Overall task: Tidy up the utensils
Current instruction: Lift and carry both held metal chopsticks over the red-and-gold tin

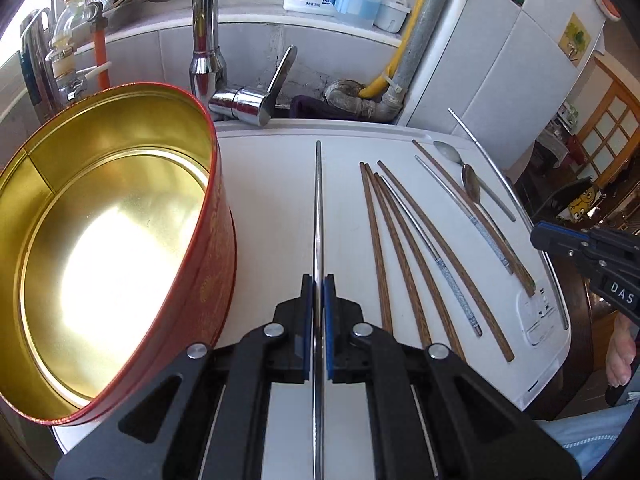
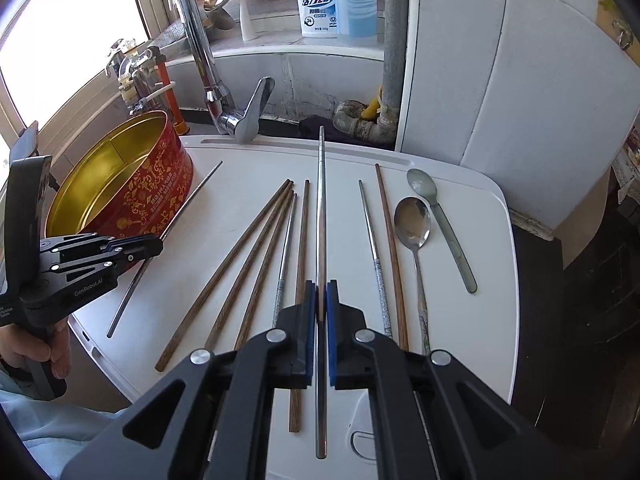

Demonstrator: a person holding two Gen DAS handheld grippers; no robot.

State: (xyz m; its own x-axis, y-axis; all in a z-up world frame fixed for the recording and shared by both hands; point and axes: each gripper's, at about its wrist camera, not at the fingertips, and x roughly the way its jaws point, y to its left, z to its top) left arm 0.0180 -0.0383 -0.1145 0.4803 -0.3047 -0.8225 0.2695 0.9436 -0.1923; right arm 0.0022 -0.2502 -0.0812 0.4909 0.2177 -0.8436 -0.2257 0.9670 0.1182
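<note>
Left wrist view: left gripper [image 1: 319, 280] clamped on a metal chopstick [image 1: 318, 200], just beside the red tin [image 1: 216, 264] wall. Right wrist view: right gripper [image 2: 320, 286] clamped on another steel chopstick [image 2: 321, 208], above wooden chopsticks [image 2: 256, 240] and spoons [image 2: 414, 224]; white board [image 2: 480, 280] edge bare at right.

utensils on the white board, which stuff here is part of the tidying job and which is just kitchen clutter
Part of the job:
- metal chopstick in left gripper
- metal chopstick in right gripper
- wooden chopsticks
- two spoons
- red tin, likely

Just lying about:
- faucet
- detergent bottle
- pipes
</note>
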